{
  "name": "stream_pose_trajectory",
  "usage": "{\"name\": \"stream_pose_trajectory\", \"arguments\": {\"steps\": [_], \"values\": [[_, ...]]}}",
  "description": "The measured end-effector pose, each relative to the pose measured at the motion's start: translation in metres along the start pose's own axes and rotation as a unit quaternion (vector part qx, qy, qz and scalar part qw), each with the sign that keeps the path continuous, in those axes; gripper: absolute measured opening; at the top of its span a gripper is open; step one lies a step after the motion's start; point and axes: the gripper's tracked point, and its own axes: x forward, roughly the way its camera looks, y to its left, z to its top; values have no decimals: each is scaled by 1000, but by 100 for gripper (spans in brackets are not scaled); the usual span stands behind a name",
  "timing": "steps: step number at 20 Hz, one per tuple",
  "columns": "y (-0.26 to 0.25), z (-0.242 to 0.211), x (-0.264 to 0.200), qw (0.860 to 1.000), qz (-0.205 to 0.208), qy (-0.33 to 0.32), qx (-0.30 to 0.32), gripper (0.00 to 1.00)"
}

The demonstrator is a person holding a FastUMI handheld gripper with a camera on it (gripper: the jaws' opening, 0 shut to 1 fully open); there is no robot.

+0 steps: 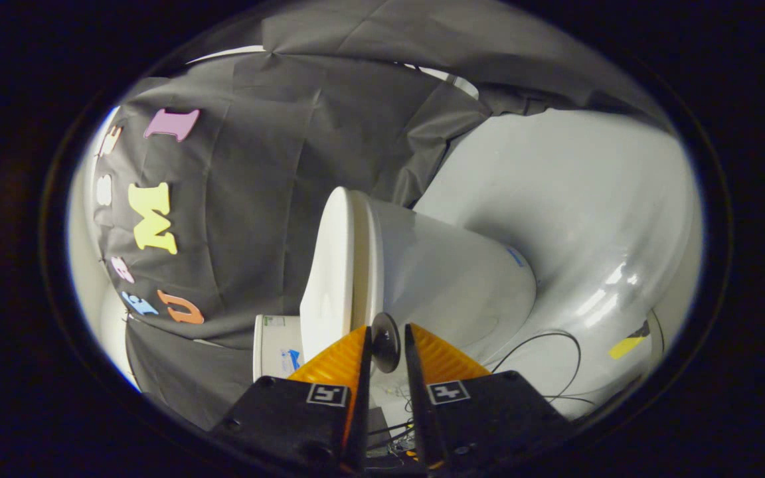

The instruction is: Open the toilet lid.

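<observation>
I see the booth wall point(256, 199) filling 9 to 12 o'clock, black cloth draped in folds. White floor point(588, 219) takes 1 to 4 o'clock, glossy and mostly bare, open room there. View is rolled sideways: the toilet bowl point(449, 272) sits centre, just beyond the fingers, its body running toward 3 o'clock. Toilet lid point(333, 265) lies flat against the bowl's rim at about 10 o'clock from the fingertips, thin seam between lid and seat, edge unbroken top to bottom. A small white bin point(276, 345) stands at 8 o'clock beside the lid. Black cables point(555, 338) loop on the floor at 4 o'clock; yellow tape point(628, 345) further out. Gripper point(388, 332) jaws nearly closed, pinching a small dark knob point(386, 342) at the lid's lower edge between both fingers.
</observation>
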Motion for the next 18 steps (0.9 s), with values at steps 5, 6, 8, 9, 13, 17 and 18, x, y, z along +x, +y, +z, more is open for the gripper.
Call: {"name": "stream_pose_trajectory", "arguments": {"steps": [5,6,8,9,13,17,18], "values": [[0,1,-1,1000,0,19,21,16],[0,1,-1,1000,-4,22,22,14],[4,0,-1,999,-19,21,15,10],[6,0,-2,999,-27,21,7,9],[13,-3,-3,998,-59,14,-12,7],[26,-4,-8,998,-54,8,-18,5],[30,-3,-9,998,-55,6,-19,5]]}}
